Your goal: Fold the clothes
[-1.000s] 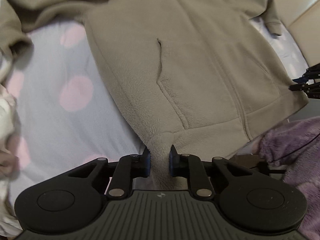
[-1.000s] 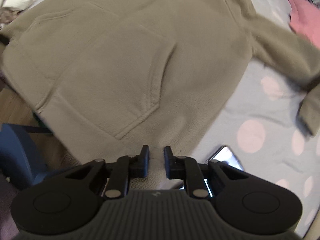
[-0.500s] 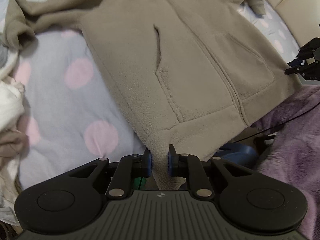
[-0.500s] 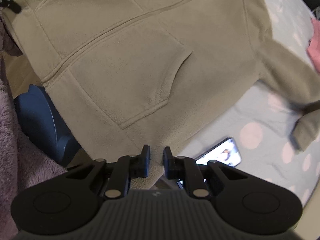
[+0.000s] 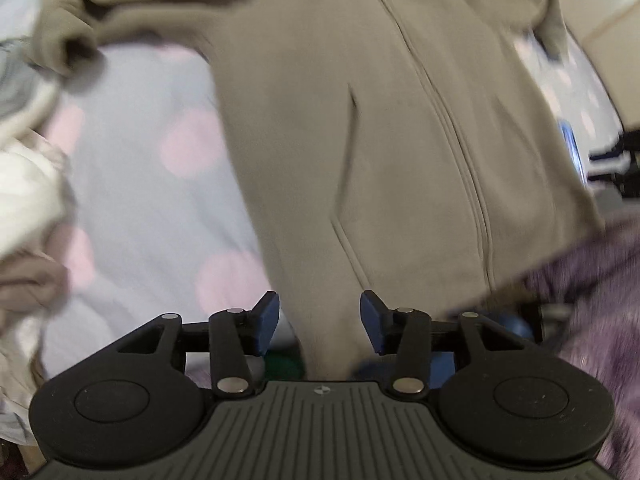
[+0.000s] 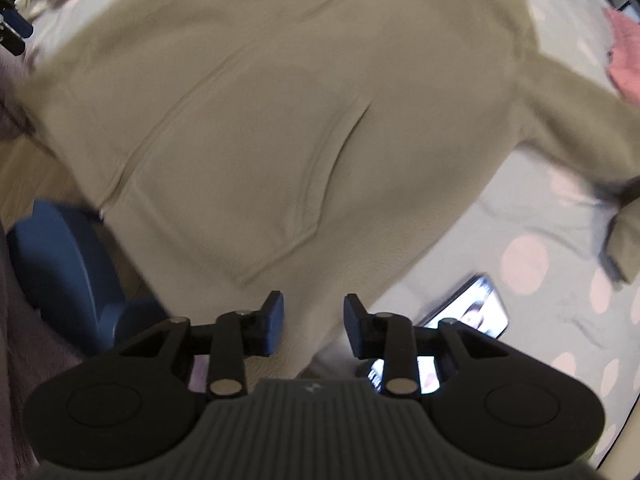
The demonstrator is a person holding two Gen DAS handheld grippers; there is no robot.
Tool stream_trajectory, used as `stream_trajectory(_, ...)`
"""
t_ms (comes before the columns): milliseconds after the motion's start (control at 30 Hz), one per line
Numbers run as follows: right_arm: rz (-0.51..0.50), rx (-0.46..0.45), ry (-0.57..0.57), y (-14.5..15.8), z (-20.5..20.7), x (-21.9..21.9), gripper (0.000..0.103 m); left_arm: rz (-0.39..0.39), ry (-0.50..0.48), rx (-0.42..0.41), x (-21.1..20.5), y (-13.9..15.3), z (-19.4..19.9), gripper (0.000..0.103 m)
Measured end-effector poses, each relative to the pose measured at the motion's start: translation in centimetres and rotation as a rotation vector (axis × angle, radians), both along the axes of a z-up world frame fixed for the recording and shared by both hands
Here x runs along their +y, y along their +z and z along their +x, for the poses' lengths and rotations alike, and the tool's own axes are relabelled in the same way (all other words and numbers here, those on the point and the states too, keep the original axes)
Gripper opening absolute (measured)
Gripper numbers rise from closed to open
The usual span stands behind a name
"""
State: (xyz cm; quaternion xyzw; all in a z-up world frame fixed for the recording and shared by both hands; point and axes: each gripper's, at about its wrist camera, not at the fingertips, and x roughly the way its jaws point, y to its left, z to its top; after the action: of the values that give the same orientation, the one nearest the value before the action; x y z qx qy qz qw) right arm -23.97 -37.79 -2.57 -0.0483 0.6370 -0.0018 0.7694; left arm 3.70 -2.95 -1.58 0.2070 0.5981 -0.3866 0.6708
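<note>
The left gripper (image 5: 320, 322) points steeply down at the bed, its jaws opening; the hem corner of the beige fleece jacket (image 5: 384, 140) lies between the blue pads (image 5: 266, 322), which stand clear of the cloth on both sides. The right gripper (image 6: 314, 322) also points steeply down with its jaws opening, the other hem corner of the jacket (image 6: 280, 120) lying in the gap, not pressed by either pad.

There is one jacket. It spreads away from both grippers over the spotted bedsheet (image 5: 152, 200), front side up, with its hem nearest the grippers. Its long axis runs from the hem away from the jaws toward the collar end. Its zipper line (image 5: 452, 120) follows that same direction. Two slanted pocket slits show, one (image 5: 350, 140) ahead of the left gripper and one (image 6: 340, 152) ahead of the right. Two sleeves reach outward, one (image 5: 80, 28) far ahead and left of the left gripper, one (image 6: 580, 128) ahead and right of the right gripper.

One lit phone (image 6: 468, 312) lies on the sheet just right of the right gripper. A pink garment (image 6: 624, 68) sits far ahead to its right. A blue object (image 6: 64, 264) lies to its left. A purple fuzzy blanket (image 5: 592, 304) lies right of the left gripper, and pale clothes (image 5: 28, 184) are heaped to its left.
</note>
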Motion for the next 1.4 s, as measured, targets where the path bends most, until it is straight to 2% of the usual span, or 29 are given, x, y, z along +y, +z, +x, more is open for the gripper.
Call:
stream_trajectory(100,0.022,-0.094,-0.057,0.8,1.4,-0.7,0.038,-0.044,0.091,-0.063,0.0,1.6,2.9,0.043)
stream_trajectory(233,0.063,-0.191,-0.131,0.0,4.4,-1.0,0.039,-0.068,0.194,-0.147,-0.5,3.0,7.4,0.051)
stream_trajectory(333,0.082,-0.243,-0.168,-0.8,7.2,-0.9,0.039,-0.074,0.265,-0.189,-1.0,3.2,10.5,0.051)
stream_trajectory(400,0.099,-0.279,-0.196,-1.3,8.8,-0.9,0.044,-0.079,0.309,-0.218,-1.5,2.9,12.4,0.052)
stream_trajectory(433,0.109,-0.291,-0.205,-1.6,9.4,-0.8,0.053,-0.082,0.332,-0.233,-1.7,2.7,13.4,0.052)
stream_trajectory(467,0.120,-0.299,-0.211,-1.6,9.9,-0.7,0.057,-0.086,0.353,-0.251,-1.9,2.4,14.4,0.052)
stream_trajectory(733,0.159,-0.319,-0.191,-3.4,13.7,-0.3,0.058,-0.081,0.554,-0.398,-3.6,-1.0,22.9,0.054)
stream_trajectory(800,0.187,-0.309,-0.205,-4.0,14.7,-0.6,0.058,-0.061,0.587,-0.471,-3.9,-1.9,24.4,0.055)
stream_trajectory(867,0.211,-0.296,-0.207,-4.6,15.5,-0.6,0.058,-0.017,0.578,-0.529,-4.4,-3.0,25.4,0.055)
stream_trajectory(900,0.214,-0.292,-0.200,-4.7,15.8,-0.5,0.058,0.007,0.555,-0.541,-4.6,-3.4,25.7,0.053)
stream_trajectory(967,0.220,-0.282,-0.185,-5.0,16.5,-0.4,0.058,0.051,0.515,-0.565,-5.0,-3.9,26.3,0.038)
stream_trajectory(1000,0.223,-0.278,-0.178,-5.2,16.9,-0.3,0.058,0.055,0.511,-0.571,-4.9,-3.8,26.5,0.030)
stream_trajectory(1100,0.237,-0.264,-0.170,-5.5,17.6,-0.2,0.058,0.050,0.516,-0.582,-4.3,-3.1,26.8,0.017)
stream_trajectory(1233,0.238,-0.276,-0.146,-5.1,17.8,0.3,0.058,-0.003,0.549,-0.558,-2.6,-0.5,26.5,0.013)
stream_trajectory(1400,0.247,-0.302,-0.136,-4.3,17.7,0.9,0.058,-0.122,0.584,-0.492,1.1,5.9,25.4,0.012)
